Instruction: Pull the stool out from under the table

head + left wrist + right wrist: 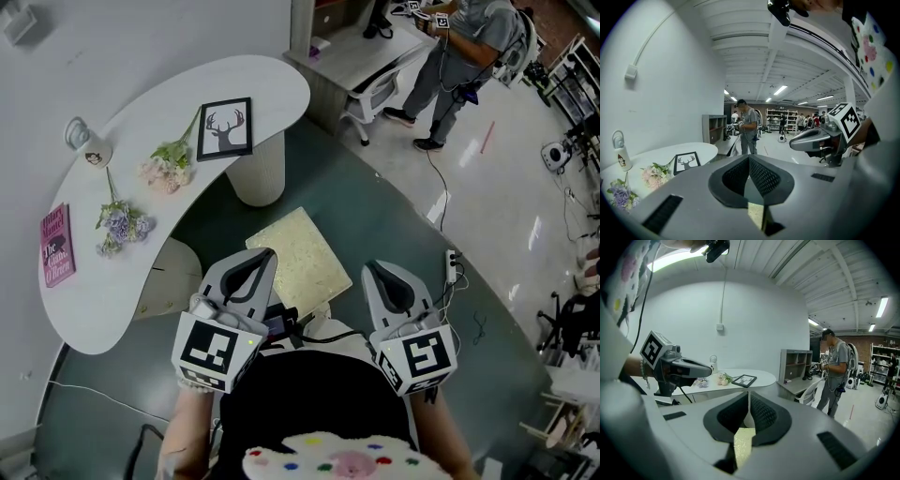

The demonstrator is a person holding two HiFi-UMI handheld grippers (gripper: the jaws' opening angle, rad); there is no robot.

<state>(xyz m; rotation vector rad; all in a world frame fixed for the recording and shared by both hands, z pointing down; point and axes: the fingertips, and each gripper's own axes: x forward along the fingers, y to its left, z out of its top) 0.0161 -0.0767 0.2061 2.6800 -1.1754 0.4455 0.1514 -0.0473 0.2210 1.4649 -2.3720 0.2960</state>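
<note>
Stool (300, 261) lies straight ahead between left gripper (255, 261) and right gripper (379, 274), clear of the bench (94, 309); both pairs of fingers (764, 178) are pressed together, empty.

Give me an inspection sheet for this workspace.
Surface: curved white table.
Job's things: stool, speckled square top, on the green floor, clear of the tabletop.
Clutter: deer picture, pink flowers, purple flowers, book and bottle, all on the table.
Grippers: left gripper and right gripper, jaws shut, empty, held near the stool.
Cables: power strip on the floor; white cable.
Surroundings: person standing by a desk.
</note>
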